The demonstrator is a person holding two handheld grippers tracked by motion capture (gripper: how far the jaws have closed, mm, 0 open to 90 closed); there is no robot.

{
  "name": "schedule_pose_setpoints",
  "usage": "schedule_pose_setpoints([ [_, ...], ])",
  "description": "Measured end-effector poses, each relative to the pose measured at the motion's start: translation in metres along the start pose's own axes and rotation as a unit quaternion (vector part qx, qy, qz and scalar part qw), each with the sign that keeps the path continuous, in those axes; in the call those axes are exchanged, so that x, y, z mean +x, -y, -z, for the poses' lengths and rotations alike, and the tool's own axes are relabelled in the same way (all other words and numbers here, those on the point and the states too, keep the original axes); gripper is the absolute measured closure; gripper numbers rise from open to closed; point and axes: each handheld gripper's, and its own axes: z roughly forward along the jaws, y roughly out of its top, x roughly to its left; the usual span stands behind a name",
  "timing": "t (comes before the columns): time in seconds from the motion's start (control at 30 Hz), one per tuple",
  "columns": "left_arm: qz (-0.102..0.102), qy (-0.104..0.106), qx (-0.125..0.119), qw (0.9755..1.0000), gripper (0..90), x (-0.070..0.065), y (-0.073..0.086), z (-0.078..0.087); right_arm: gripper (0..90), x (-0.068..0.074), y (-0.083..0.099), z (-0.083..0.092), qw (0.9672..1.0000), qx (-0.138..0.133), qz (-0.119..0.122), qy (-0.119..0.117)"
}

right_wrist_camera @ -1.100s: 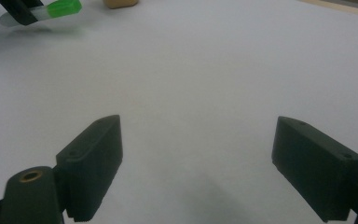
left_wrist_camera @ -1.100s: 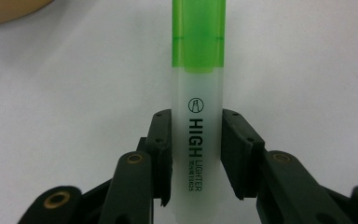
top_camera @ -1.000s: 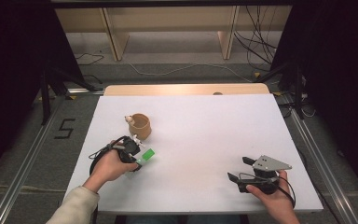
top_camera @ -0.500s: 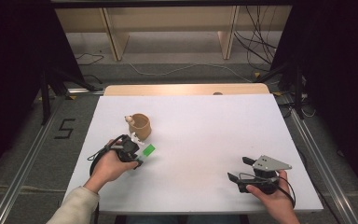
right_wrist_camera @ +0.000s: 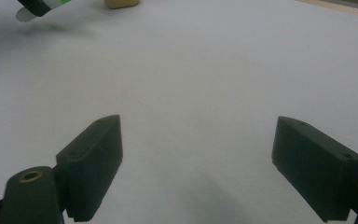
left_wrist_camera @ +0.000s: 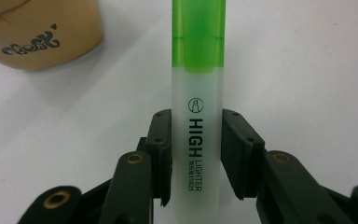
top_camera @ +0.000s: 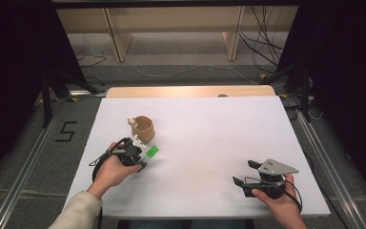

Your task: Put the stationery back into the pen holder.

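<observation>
A lab-like recording bay: a white table (top_camera: 209, 138) between floor rails (top_camera: 24, 191), dark curtains (top_camera: 9, 71) at both sides, loose cables (top_camera: 262, 52) and bare wooden shelving (top_camera: 171, 24) behind.

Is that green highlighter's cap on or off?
On. The green cap sits over the highlighter end, ahead of the left claw.

I see a white table (top_camera: 209, 124) on grey floor (top_camera: 181, 71), wooden shelving (top_camera: 171, 24) behind, dark curtains (top_camera: 9, 57) flanking.
</observation>
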Motion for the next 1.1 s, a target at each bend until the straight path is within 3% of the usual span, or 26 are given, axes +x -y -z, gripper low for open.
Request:
schedule_pose_setpoints([
  [0.77, 0.024, -0.016, -0.062, 0.9977, 66.3, 0.0017, 0.0014, 0.0046, 17.0, 0.0002, 0.0001, 0.0, 1.0, 0.0, 0.002, 0.0],
  [1.1, 0.022, -0.027, -0.085, 0.9958, 66.3, 0.0016, 0.0009, 0.0064, 17.0, 0.0004, 0.0003, -0.0003, 1.0, -0.001, 0.002, 0.0],
])
